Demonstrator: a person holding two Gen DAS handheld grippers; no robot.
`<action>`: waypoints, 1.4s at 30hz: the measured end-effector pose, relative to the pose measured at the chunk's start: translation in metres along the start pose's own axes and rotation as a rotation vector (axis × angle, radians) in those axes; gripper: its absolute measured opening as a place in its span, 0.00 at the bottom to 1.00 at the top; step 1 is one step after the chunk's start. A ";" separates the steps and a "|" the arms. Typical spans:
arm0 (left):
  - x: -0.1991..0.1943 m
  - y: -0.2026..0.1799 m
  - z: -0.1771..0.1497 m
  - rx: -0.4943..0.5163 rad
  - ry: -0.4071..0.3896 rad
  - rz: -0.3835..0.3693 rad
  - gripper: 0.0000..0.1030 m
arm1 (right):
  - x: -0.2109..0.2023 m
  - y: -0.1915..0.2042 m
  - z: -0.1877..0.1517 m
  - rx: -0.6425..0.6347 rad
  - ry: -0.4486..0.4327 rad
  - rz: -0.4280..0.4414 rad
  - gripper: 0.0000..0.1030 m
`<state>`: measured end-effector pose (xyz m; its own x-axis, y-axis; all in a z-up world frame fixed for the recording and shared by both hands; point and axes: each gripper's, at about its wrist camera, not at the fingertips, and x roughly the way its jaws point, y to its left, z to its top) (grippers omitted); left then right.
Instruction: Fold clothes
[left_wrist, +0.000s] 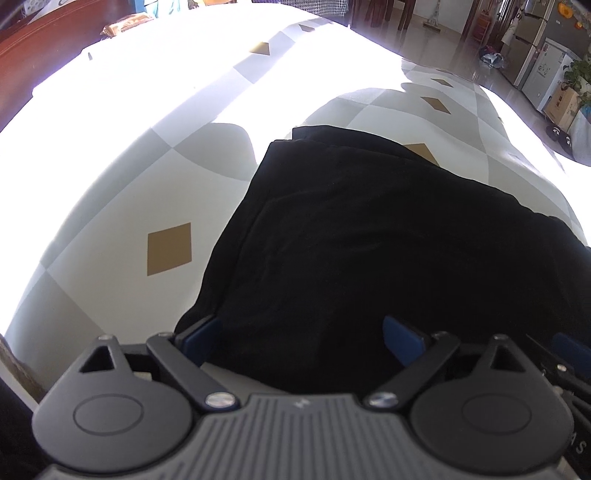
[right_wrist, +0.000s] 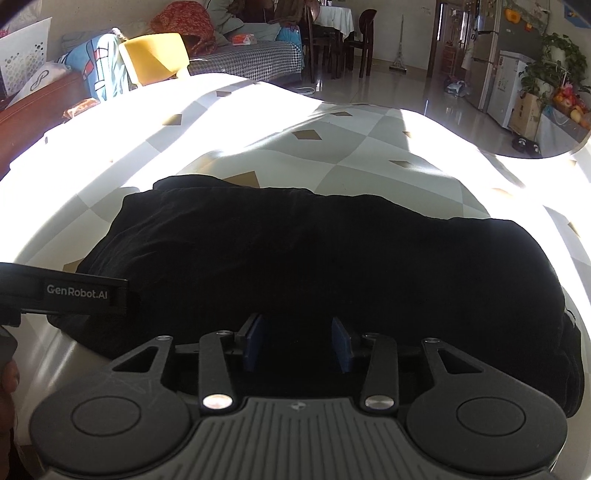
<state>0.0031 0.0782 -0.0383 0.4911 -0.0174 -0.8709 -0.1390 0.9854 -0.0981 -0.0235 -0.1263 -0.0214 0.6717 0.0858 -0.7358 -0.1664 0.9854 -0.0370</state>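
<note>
While the folded black cloth garment (right_wrist: 314, 266) lies on the white table cover with grey squares and brown diamonds (left_wrist: 110, 192), my left claw (left_wrist: 301, 341) is spread wide over its near edge. My right claw (right_wrist: 297, 341) hangs half spread above it, pinching nothing.

Sunlit checked tablecloth (right_wrist: 332, 147); sofa (right_wrist: 243, 59), dining chairs (right_wrist: 364, 37), fridge (right_wrist: 491, 55) beyond; glossy floor (right_wrist: 424, 88).

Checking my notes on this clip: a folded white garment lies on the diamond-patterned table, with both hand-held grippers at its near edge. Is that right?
Not quite: the garment is black, not white, as the right wrist view shows. It does lie folded on the diamond-patterned table, with both hand-held grippers at its near edge.
</note>
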 end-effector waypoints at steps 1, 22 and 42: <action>-0.001 0.000 0.000 0.005 -0.003 -0.007 0.85 | 0.002 0.001 0.000 -0.001 0.004 -0.001 0.38; -0.007 0.007 0.010 -0.031 0.010 -0.094 0.37 | 0.011 0.034 0.005 -0.082 0.010 -0.003 0.39; 0.005 0.061 0.025 -0.292 0.106 -0.206 0.39 | -0.005 0.088 0.014 -0.305 -0.035 0.268 0.39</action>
<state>0.0190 0.1421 -0.0364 0.4443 -0.2430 -0.8623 -0.2933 0.8700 -0.3963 -0.0313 -0.0381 -0.0114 0.5984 0.3436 -0.7238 -0.5421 0.8388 -0.0500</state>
